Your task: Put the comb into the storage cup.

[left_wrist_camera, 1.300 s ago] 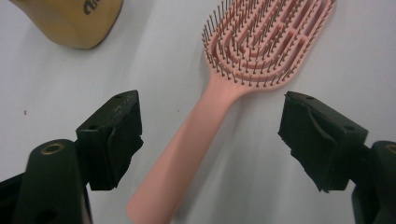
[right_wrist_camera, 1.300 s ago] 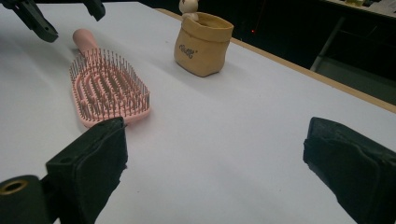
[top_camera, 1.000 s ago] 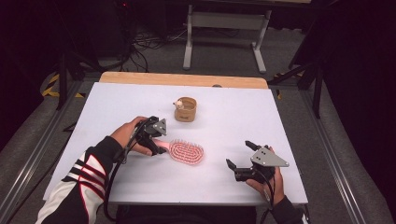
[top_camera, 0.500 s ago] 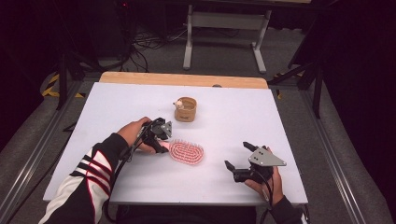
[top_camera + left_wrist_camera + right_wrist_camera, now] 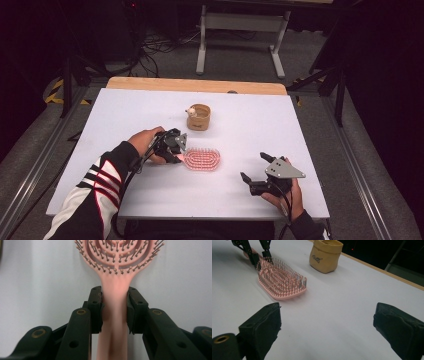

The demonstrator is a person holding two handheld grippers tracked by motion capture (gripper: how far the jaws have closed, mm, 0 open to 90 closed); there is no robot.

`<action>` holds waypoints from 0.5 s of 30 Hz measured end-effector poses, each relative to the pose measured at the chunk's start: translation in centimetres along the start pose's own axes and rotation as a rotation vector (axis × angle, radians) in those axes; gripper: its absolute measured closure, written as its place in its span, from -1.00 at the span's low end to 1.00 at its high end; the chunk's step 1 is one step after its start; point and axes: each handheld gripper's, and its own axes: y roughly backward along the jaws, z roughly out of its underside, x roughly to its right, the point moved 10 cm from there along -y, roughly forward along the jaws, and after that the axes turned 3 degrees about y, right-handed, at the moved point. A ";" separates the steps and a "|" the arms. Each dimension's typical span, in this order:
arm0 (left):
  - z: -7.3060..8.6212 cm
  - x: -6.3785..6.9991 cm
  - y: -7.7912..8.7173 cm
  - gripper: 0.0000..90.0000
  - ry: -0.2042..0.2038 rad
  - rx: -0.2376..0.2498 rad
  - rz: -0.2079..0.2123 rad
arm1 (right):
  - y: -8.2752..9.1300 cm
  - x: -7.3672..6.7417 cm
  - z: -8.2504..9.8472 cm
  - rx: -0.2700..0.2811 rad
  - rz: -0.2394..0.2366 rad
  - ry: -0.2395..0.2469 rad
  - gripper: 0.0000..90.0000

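A pink hairbrush [image 5: 202,160] lies bristles up on the white table [image 5: 280,120], its handle pointing left. My left gripper [image 5: 176,152] holds that handle. In the left gripper view both black pads [image 5: 96,307] press against the sides of the handle just below the brush head [image 5: 117,255]. My right gripper [image 5: 253,165] rests near the front right of the table, open and holding nothing, a short way right of the brush. The right gripper view looks between its wide-apart jaws at the hairbrush [image 5: 280,280] and the left gripper [image 5: 258,257] behind it.
A small tan fabric pouch [image 5: 198,117] stands upright behind the brush, near the table's middle; in the right gripper view the pouch [image 5: 325,256] is at the top. A wooden strip [image 5: 195,85] runs along the far edge. Dark floor with cables and a metal stand lies beyond.
My left gripper has slid right and down onto the brush handle and closed on it. The right gripper has barely moved.
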 end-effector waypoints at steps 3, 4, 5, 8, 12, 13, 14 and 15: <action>-0.1 -0.1 0.2 0.55 -0.002 0.023 -0.039 | -0.1 0.0 0.1 -0.005 0.000 -0.007 -0.81; -0.1 -0.1 0.3 0.55 0.009 0.037 -0.054 | -0.1 0.0 0.1 -0.006 0.002 -0.005 -0.81; -0.2 -0.2 0.5 0.55 0.004 0.046 -0.072 | -0.1 0.1 0.1 -0.005 0.002 -0.004 -0.81; -0.3 -0.2 1.2 0.55 0.026 0.086 -0.130 | -0.1 0.2 0.1 -0.004 0.007 -0.011 -0.81; -0.4 -0.5 2.0 0.55 0.048 0.122 -0.210 | -0.1 0.2 0.0 -0.003 0.012 -0.017 -0.81; -0.3 -0.6 2.2 0.55 0.050 0.127 -0.224 | -0.1 0.1 0.0 -0.002 0.011 -0.016 -0.81; -0.3 -0.5 2.3 0.55 0.067 0.143 -0.237 | -0.1 0.1 0.0 -0.002 0.013 -0.013 -0.81; -0.3 -0.6 2.5 0.55 0.075 0.157 -0.261 | -0.1 0.1 -0.1 0.000 0.014 -0.009 -0.81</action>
